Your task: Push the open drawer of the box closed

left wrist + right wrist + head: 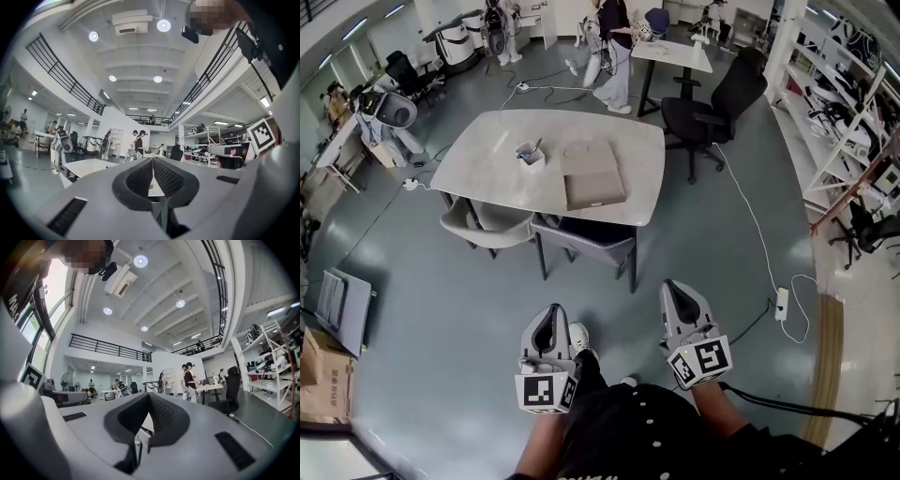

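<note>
While both tools hang low by the person's waist, the approach step looks not yet begun. The left gripper (550,323) and right gripper (680,298) each have their jaws pressed together on nothing. The box (592,173) lies on the table (487,141) at twelve o'clock, well apart from them, with a cup (528,153) at its nine o'clock. The next move probably calls for walking up and setting a closed tip against the drawer front, which is too small to make out.

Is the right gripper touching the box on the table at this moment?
Apart. The head view shows the right gripper held close to the person, with a wide stretch of floor between it and the box.
</note>
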`<state>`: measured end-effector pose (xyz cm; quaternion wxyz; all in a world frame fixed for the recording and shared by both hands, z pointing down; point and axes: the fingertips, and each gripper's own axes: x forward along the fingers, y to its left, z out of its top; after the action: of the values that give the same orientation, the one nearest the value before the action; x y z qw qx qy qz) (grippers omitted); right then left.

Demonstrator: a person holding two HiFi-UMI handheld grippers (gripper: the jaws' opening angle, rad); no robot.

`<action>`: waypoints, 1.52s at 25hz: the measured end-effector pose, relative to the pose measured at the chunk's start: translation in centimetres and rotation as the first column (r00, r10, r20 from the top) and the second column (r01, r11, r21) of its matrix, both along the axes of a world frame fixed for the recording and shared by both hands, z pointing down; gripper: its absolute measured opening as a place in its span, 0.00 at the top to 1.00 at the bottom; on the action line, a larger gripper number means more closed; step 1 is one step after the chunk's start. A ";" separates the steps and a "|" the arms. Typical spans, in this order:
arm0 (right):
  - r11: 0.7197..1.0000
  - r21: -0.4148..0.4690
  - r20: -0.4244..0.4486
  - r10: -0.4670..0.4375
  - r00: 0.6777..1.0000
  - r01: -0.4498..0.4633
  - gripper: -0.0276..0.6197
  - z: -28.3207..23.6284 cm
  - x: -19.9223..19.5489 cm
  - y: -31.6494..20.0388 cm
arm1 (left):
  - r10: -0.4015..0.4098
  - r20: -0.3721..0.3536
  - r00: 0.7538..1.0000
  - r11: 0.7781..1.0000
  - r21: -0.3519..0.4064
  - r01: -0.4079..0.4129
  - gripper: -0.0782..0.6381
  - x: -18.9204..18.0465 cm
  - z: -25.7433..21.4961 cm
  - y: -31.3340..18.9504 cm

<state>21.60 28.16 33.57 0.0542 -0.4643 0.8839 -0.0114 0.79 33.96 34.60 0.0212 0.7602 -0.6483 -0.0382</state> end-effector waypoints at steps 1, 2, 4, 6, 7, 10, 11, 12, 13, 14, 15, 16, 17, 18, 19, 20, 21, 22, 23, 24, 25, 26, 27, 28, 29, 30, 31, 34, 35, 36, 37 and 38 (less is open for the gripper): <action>1.000 0.000 -0.001 0.003 1.000 -0.003 0.96 0.0 -0.1 -0.7 | 0.003 -0.002 1.000 1.000 0.000 -0.003 0.87 -0.1 0.1 -0.8; 1.000 0.001 -0.002 0.006 1.000 -0.006 0.96 0.1 -0.2 -1.5 | 0.005 -0.006 1.000 1.000 0.001 -0.005 0.87 -0.3 0.2 -1.7; 1.000 0.004 -0.006 0.014 1.000 -0.014 0.96 0.2 -0.7 -3.2 | 0.010 -0.010 1.000 1.000 0.003 -0.010 0.87 -1.0 0.4 -3.5; 1.000 0.009 -0.008 0.023 1.000 -0.022 0.96 0.1 -1.4 -5.0 | 0.016 -0.012 1.000 1.000 0.006 -0.016 0.87 -1.9 0.6 -5.5; 1.000 0.011 -0.008 0.026 1.000 -0.026 0.96 0.1 -1.8 -6.0 | 0.020 -0.013 1.000 1.000 0.007 -0.020 0.87 -2.3 0.6 -6.6; 0.999 0.015 -0.012 0.032 0.999 -0.032 0.96 -0.2 -2.8 -8.9 | 0.030 -0.012 0.999 0.999 0.015 -0.030 0.87 -3.3 0.3 -9.9; 0.999 0.016 -0.014 0.032 0.999 -0.032 0.96 -0.3 -3.2 -9.9 | 0.032 -0.013 0.999 0.999 0.017 -0.032 0.87 -3.6 0.1 -11.1; 0.999 0.016 -0.017 0.032 0.999 -0.031 0.96 -0.4 -3.5 -11.0 | 0.033 -0.014 0.999 0.999 0.019 -0.032 0.87 -3.9 -0.1 -12.3; 0.999 0.017 -0.021 0.031 0.999 -0.030 0.96 -0.6 -3.9 -12.1 | 0.034 -0.015 0.999 0.999 0.022 -0.033 0.87 -4.3 -0.3 -13.4; 0.999 0.016 -0.024 0.031 0.999 -0.030 0.96 -0.7 -4.2 -13.2 | 0.036 -0.015 0.999 0.999 0.023 -0.035 0.87 -4.6 -0.4 -14.6; 0.999 0.015 -0.027 0.032 0.999 -0.031 0.96 -0.8 -4.6 -14.3 | 0.039 -0.014 0.999 0.999 0.024 -0.039 0.87 -5.0 -0.5 -15.6; 0.999 0.013 -0.028 0.034 0.999 -0.034 0.96 -0.8 -5.0 -15.4 | 0.043 -0.013 0.999 0.999 0.023 -0.043 0.87 -5.4 -0.5 -16.7; 0.999 0.009 -0.027 0.038 0.999 -0.038 0.96 -0.9 -5.4 -16.5 | 0.046 -0.014 0.999 0.999 0.022 -0.045 0.87 -5.8 -0.5 -17.8; 0.999 0.006 -0.027 0.042 0.999 -0.042 0.96 -0.9 -6.0 -17.5 | 0.046 -0.017 0.999 0.999 0.020 -0.046 0.87 -6.4 -0.6 -18.8; 0.999 0.004 -0.026 0.045 0.999 -0.045 0.96 -0.9 -6.5 -18.6 | 0.046 -0.020 0.999 0.999 0.019 -0.045 0.87 -7.1 -0.7 -19.8; 0.999 0.004 -0.027 0.047 0.999 -0.047 0.96 -0.9 -7.2 -19.7 | 0.044 -0.022 0.999 0.999 0.018 -0.044 0.87 -7.8 -0.7 -20.8; 0.999 0.004 -0.027 0.049 0.998 -0.049 0.96 -0.9 -7.9 -20.8 | 0.044 -0.023 0.999 0.999 0.018 -0.044 0.87 -8.5 -0.7 -21.8; 0.999 0.003 -0.026 0.051 0.998 -0.051 0.96 -0.9 -8.6 -21.8 | 0.045 -0.023 0.999 0.999 0.017 -0.044 0.87 -9.2 -0.7 -22.8; 0.999 0.001 -0.025 0.053 0.998 -0.053 0.96 -0.9 -9.3 -22.8 | 0.046 -0.022 0.999 0.999 0.015 -0.046 0.87 -9.9 -0.6 -23.7; 0.998 0.000 -0.024 0.057 0.998 -0.057 0.96 -0.8 -10.1 -23.8 | 0.048 -0.021 0.999 0.999 0.013 -0.048 0.87 -10.7 -0.5 -24.6; 0.998 -0.002 -0.022 0.060 0.998 -0.060 0.96 -0.8 -10.9 -24.8 | 0.050 -0.021 0.999 0.999 0.012 -0.050 0.87 -11.5 -0.4 -25.5; 0.998 -0.002 -0.021 0.063 0.998 -0.063 0.96 -0.8 -11.7 -25.8 | 0.052 -0.021 0.998 0.999 0.011 -0.052 0.87 -12.3 -0.4 -26.4; 0.998 -0.001 -0.020 0.066 0.998 -0.066 0.96 -0.9 -12.4 -26.7 | 0.054 -0.022 0.998 0.998 0.011 -0.054 0.87 -13.0 -0.4 -27.3; 0.998 -0.001 -0.020 0.070 0.997 -0.070 0.96 -0.9 -13.1 -27.6 | 0.058 -0.022 0.998 0.998 0.009 -0.057 0.87 -13.7 -0.4 -28.2; 0.997 -0.001 -0.019 0.074 0.997 -0.074 0.96 -1.0 -13.7 -28.4 | 0.062 -0.021 0.998 0.998 0.008 -0.062 0.87 -14.3 -0.4 -29.0; 0.997 -0.003 -0.020 0.078 0.997 -0.078 0.96 -0.9 -14.2 -29.2 | 0.068 -0.020 0.997 0.998 0.008 -0.068 0.87 -14.8 -0.5 -29.8; 0.997 -0.006 -0.021 0.083 0.996 -0.083 0.96 -0.8 -14.6 -29.8 | 0.074 -0.019 0.997 0.997 0.008 -0.074 0.87 -15.3 -0.6 -30.4; 0.994 -0.025 -0.021 0.101 0.995 -0.102 0.96 -0.1 -15.4 -31.2 | 0.089 -0.014 0.996 0.996 -0.001 -0.089 0.87 -16.6 -0.1 -32.1; 0.993 -0.034 -0.017 0.109 0.994 -0.109 0.96 0.2 -15.5 -31.5 | 0.092 -0.016 0.996 0.996 -0.008 -0.093 0.87 -16.9 0.2 -32.6; 0.992 -0.045 -0.012 0.115 0.993 -0.116 0.96 0.5 -15.5 -31.8 | 0.098 -0.019 0.995 0.995 -0.014 -0.098 0.87 -17.1 0.4 -33.1; 0.991 -0.056 -0.008 0.121 0.993 -0.121 0.96 0.8 -15.5 -32.1 | 0.104 -0.020 0.994 0.994 -0.019 -0.104 0.87 -17.3 0.6 -33.5; 0.990 -0.067 -0.005 0.126 0.992 -0.126 0.96 1.0 -15.5 -32.5 | 0.110 -0.021 0.994 0.994 -0.024 -0.110 0.87 -17.3 0.8 -34.1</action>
<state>6.12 -4.35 34.58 0.0388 -0.5209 0.8519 -0.0376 -16.50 -0.12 35.40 0.0391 0.7940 -0.6055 -0.0361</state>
